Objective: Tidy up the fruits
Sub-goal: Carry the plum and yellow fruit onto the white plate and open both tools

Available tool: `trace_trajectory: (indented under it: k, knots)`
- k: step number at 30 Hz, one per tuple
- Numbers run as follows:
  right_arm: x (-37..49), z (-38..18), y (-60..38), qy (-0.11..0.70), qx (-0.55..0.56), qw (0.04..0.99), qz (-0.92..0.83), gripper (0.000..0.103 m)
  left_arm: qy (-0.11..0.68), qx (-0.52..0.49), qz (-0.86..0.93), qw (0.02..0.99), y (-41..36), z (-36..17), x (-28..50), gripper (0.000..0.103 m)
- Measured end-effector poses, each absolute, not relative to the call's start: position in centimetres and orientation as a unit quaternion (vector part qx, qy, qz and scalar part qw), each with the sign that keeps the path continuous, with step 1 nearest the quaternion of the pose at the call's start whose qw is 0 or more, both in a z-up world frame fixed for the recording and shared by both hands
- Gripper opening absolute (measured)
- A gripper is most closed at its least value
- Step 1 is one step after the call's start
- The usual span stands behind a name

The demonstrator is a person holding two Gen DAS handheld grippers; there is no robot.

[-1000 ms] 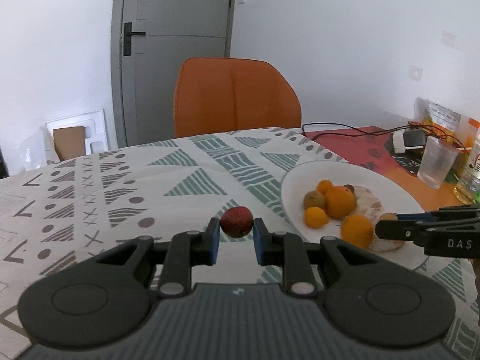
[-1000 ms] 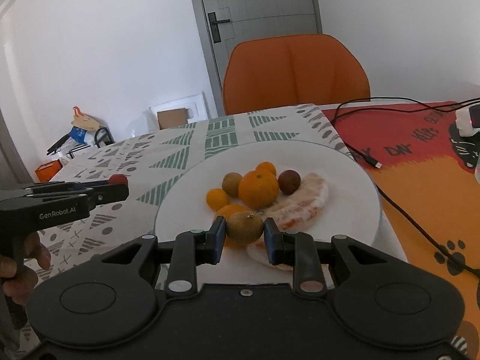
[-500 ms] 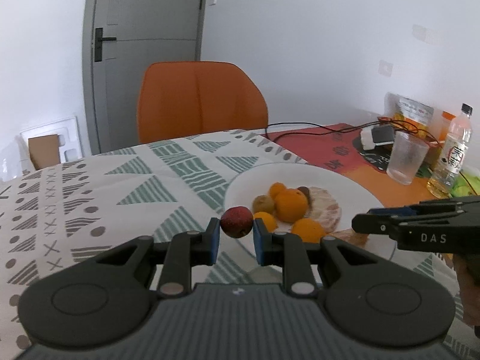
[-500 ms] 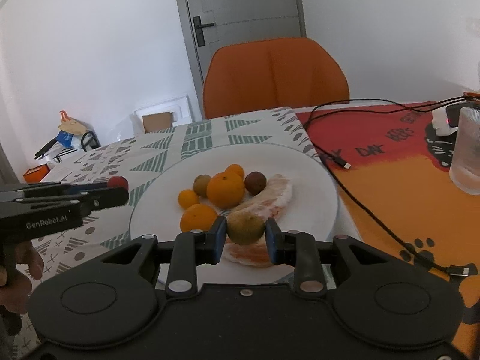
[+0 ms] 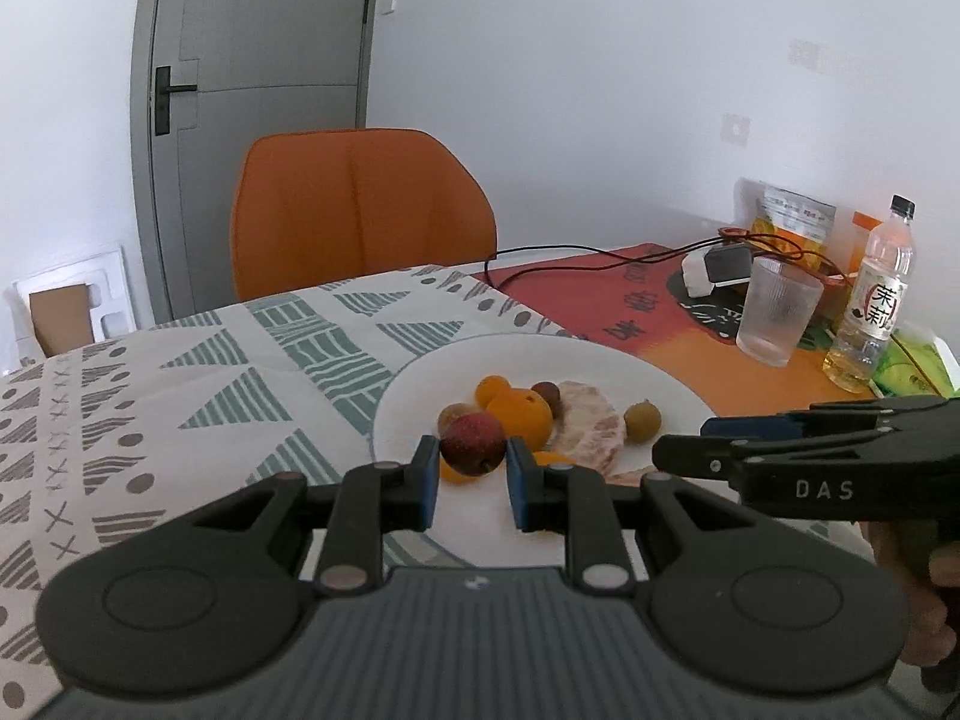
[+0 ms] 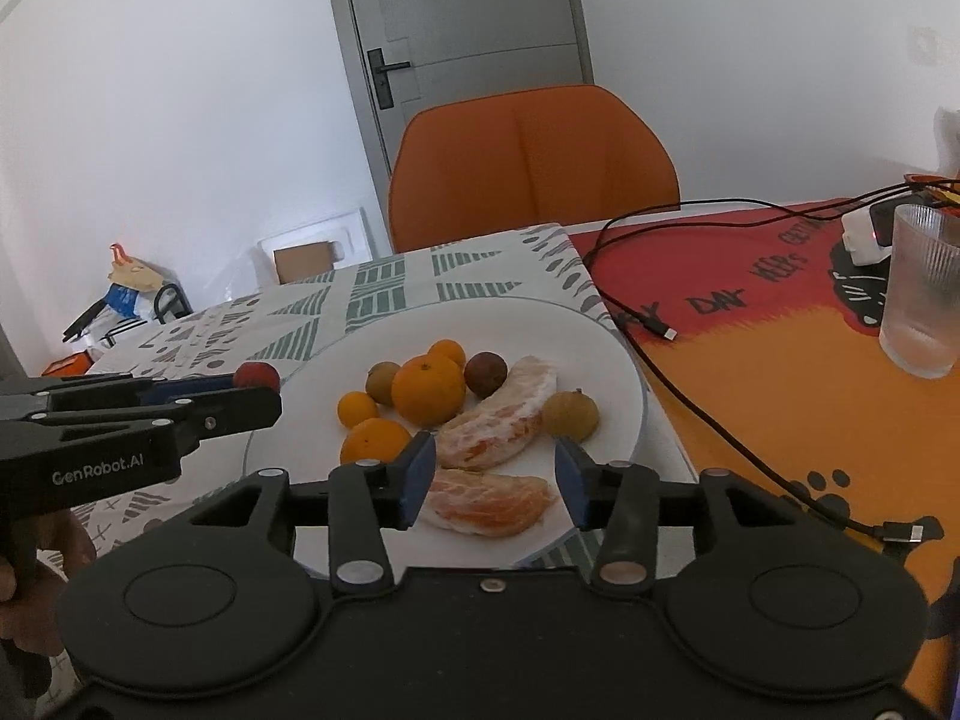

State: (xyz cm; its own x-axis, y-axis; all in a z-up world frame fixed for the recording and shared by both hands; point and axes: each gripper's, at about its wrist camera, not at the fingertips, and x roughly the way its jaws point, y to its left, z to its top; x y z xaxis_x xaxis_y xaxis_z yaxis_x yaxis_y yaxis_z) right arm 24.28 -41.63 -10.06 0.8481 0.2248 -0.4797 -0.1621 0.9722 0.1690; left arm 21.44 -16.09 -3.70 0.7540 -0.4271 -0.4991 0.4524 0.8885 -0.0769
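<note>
My left gripper is shut on a small red fruit and holds it over the near left rim of the white plate. On the plate lie several oranges, a dark red fruit, peeled citrus segments and a yellow-brown round fruit. My right gripper hovers over the plate's near edge, its jaws opening. No fruit is gripped; a peeled segment lies on the plate below the gap. The left gripper shows at the left with the red fruit.
A patterned cloth covers the left of the table and a red-orange mat the right. A glass, a bottle, snack bags and a black cable lie on the mat. An orange chair stands behind.
The right gripper's jaws spread and let go of the yellow-brown fruit, which now lies on the plate beside the peeled segment. The left gripper carried the red fruit rightwards to the plate.
</note>
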Motion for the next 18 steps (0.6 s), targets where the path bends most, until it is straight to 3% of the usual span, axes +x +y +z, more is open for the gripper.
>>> trace_trajectory:
  k: [11, 18]
  knots:
    - [24.4, -10.3, -41.5, 0.258, 0.062, 0.959, 0.101, 0.053, 0.264, 0.028, -0.227, 0.937, -15.6, -3.7, 21.6, 0.027]
    - [24.4, -10.3, -41.1, 0.261, 0.063, 0.958, 0.103, 0.058, 0.269, 0.028, -0.202, 0.942, -13.8, -3.9, 21.5, 0.044]
